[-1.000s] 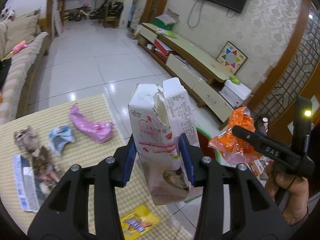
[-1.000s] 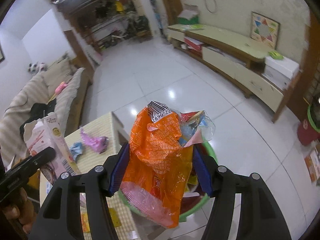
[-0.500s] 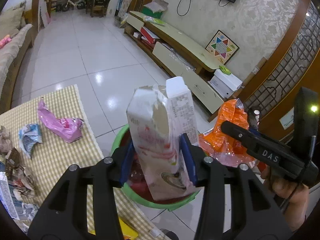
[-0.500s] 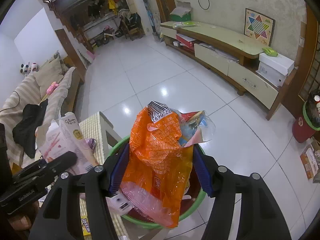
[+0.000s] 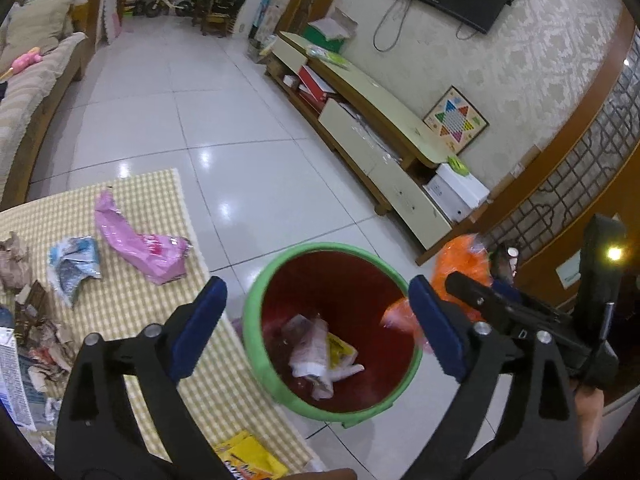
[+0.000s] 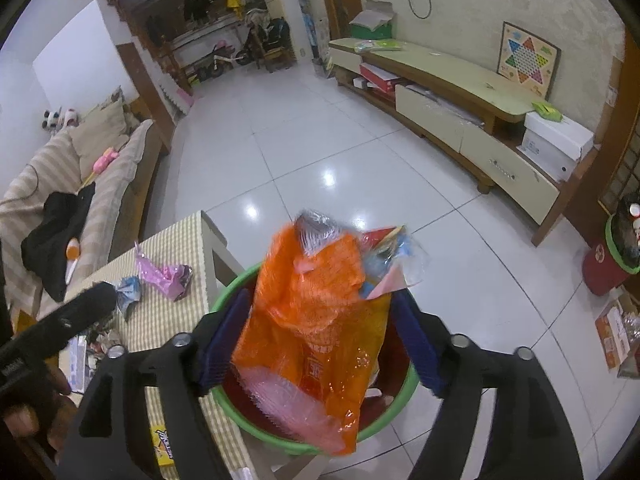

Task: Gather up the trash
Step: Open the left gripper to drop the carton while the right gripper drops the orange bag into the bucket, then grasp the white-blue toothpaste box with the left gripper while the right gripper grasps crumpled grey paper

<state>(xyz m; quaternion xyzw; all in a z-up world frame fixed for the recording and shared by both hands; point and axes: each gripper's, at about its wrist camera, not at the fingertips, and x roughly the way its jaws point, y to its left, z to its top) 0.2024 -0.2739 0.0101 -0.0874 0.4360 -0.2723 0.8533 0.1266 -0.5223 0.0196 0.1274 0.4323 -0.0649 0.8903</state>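
A red bin with a green rim (image 5: 256, 300) stands on the floor beside the table. My left gripper (image 5: 316, 336) is open and empty above it; the torn carton (image 5: 316, 352) lies inside the bin. My right gripper (image 6: 316, 340) has its jaws spread wide over the same bin (image 6: 392, 412). The orange plastic bag (image 6: 316, 320) sits blurred between the jaws, and contact with the pads is unclear. The bag also shows in the left wrist view (image 5: 460, 264).
A table with a checked yellow cloth (image 5: 132, 308) holds a pink wrapper (image 5: 140, 244), a blue-white wrapper (image 5: 74, 262), a yellow packet (image 5: 248, 460) and several scraps. A second bin (image 6: 612, 256) stands far right. A TV bench (image 6: 440, 92) lines the wall.
My left gripper opened and the carton dropped into the bin. My right gripper spread its jaws over the bin, and the orange bag looks blurred as if slipping.
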